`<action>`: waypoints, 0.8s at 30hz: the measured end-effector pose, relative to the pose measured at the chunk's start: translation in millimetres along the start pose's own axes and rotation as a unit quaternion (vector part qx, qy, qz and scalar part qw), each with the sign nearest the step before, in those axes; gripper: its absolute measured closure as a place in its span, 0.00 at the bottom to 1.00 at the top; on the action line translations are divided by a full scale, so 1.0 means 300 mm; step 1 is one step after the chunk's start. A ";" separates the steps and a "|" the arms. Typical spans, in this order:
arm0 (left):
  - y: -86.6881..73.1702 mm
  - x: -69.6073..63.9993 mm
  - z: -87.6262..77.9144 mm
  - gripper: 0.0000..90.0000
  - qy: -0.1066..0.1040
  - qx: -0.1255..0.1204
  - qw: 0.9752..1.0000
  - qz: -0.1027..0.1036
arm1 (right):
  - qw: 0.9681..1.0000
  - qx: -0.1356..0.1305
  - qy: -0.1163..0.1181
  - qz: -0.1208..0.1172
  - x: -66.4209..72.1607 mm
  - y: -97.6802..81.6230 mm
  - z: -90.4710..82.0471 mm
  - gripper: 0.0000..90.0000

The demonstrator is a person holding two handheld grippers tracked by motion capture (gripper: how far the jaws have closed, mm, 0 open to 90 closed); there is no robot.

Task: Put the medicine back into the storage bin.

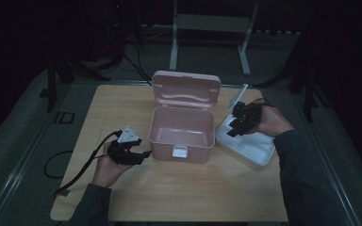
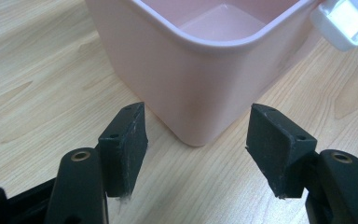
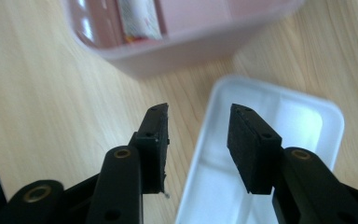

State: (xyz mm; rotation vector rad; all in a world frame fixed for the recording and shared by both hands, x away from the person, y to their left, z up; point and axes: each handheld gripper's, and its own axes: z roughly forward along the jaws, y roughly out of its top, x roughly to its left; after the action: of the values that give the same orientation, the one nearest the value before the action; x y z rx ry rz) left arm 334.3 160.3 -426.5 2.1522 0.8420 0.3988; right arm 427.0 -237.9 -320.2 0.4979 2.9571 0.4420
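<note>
In the middle of the wooden counter [image 1: 122, 197] sits a pink box [image 1: 182, 131], its hinged lid [image 1: 186, 89] thrown back and standing upright behind it, a white latch [image 1: 179, 151] hanging on the front wall. From the high view the inside looks bare, pale pink floor and nothing more; the right gripper view, though, catches a small white packet [image 3: 139, 19] with printing on it inside the box, blurred, so what it is I cannot tell. Over on the box's right, a white tray [image 1: 247, 143] lies on the counter, nothing visible in it, and a clear flat lid [image 1: 236, 97] leans up just behind it. The right gripper [image 1: 235, 125] hovers right over the near end of that tray, its jaws parted with only air between the pads, touching nothing. Down at the left, the left gripper [image 1: 141, 155] rests low beside the box's front left corner, jaws wide apart and pointing at that rounded corner, close but not gripping it.
</note>
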 end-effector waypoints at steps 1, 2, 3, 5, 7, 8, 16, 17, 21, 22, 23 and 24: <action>0.000 -0.001 0.001 0.42 0.000 0.000 1.000 -0.001 | 1.000 0.002 0.000 0.004 -0.006 -0.013 0.005 0.65; 0.000 -0.001 0.001 0.42 0.000 -0.001 1.000 -0.001 | 1.000 0.004 0.000 0.010 -0.014 -0.030 0.012 0.66; 0.000 -0.001 0.000 0.42 0.000 -0.001 1.000 0.000 | 1.000 0.007 -0.002 0.014 -0.021 -0.046 0.020 0.66; 0.001 -0.001 -0.001 0.42 0.000 -0.002 1.000 0.000 | 1.000 0.010 -0.005 0.023 -0.035 -0.077 0.037 0.69; 0.001 -0.001 -0.002 0.42 0.000 -0.002 1.000 -0.001 | 0.999 0.014 -0.008 0.033 -0.050 -0.105 0.055 0.71; 0.001 -0.001 -0.002 0.42 0.000 -0.002 1.000 -0.001 | 0.999 0.014 -0.008 0.033 -0.050 -0.105 0.055 0.71; 0.000 -0.001 0.000 0.42 0.000 -0.002 1.000 -0.001 | 0.996 0.055 -0.025 0.061 -0.090 -0.189 0.156 0.76; 0.000 -0.001 0.000 0.42 -0.001 -0.002 1.000 -0.001 | 0.996 0.059 -0.030 0.066 -0.096 -0.198 0.165 0.77; 0.001 -0.001 0.003 0.42 -0.002 0.000 1.000 0.000 | 0.993 0.076 -0.043 0.082 -0.122 -0.238 0.200 0.81; 0.000 -0.002 0.006 0.42 -0.003 0.000 1.000 0.000 | 0.992 0.082 -0.042 0.087 -0.130 -0.248 0.210 0.83; 0.000 -0.003 0.008 0.42 -0.004 0.000 1.000 0.000 | 0.991 0.087 -0.044 0.093 -0.138 -0.258 0.221 0.85; 0.000 -0.003 0.009 0.42 -0.004 0.002 1.000 0.001 | 0.990 0.090 -0.046 0.097 -0.148 -0.269 0.233 0.86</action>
State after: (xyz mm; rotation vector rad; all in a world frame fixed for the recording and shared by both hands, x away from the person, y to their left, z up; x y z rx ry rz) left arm 335.0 158.1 -428.3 2.1565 0.8369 0.3900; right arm 455.1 -307.1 -408.3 0.8068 2.8843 0.1618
